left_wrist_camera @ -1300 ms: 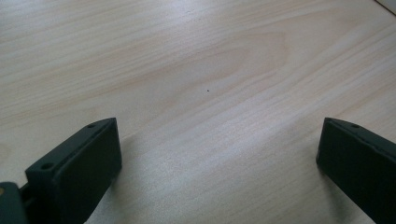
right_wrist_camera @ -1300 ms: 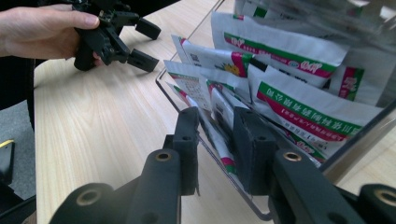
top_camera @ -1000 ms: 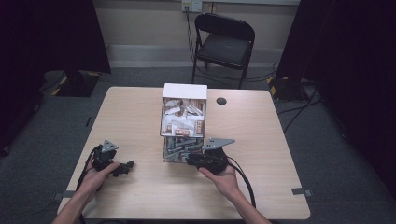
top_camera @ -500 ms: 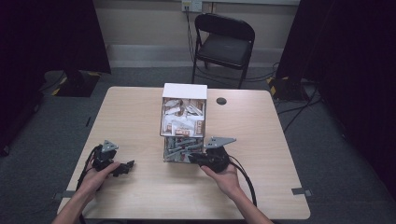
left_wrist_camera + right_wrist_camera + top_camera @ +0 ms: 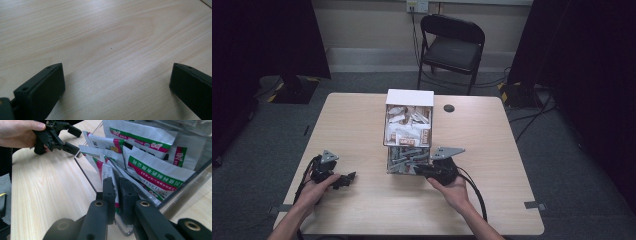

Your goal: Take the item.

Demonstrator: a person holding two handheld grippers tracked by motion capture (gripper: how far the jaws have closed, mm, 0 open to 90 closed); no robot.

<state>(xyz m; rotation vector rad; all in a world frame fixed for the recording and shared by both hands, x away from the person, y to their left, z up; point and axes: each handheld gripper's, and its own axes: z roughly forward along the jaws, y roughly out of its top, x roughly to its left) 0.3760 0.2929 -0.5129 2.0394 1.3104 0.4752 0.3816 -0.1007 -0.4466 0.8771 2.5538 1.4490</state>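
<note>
A clear plastic bin (image 5: 87, 173) holds several white sachets with green and red stripes (image 5: 155, 176), standing on edge. My right gripper (image 5: 115, 181) reaches over the bin's near wall, shut on the edge of one sachet (image 5: 108, 171). From above, the right gripper (image 5: 418, 170) sits at the bin's (image 5: 390, 167) front right corner. My left gripper (image 5: 346, 179) rests on the table's front left, well away from the bin. Its jaws stand wide apart over bare wood (image 5: 116, 82), with nothing between them. The right gripper view also catches the left gripper (image 5: 75, 140), held in a hand.
A white box (image 5: 410, 97) of brown-and-white packets stands directly behind the clear bin at the table's middle. A small black disc (image 5: 449, 108) lies to its right. A black folding chair (image 5: 452, 47) stands beyond the table's far edge.
</note>
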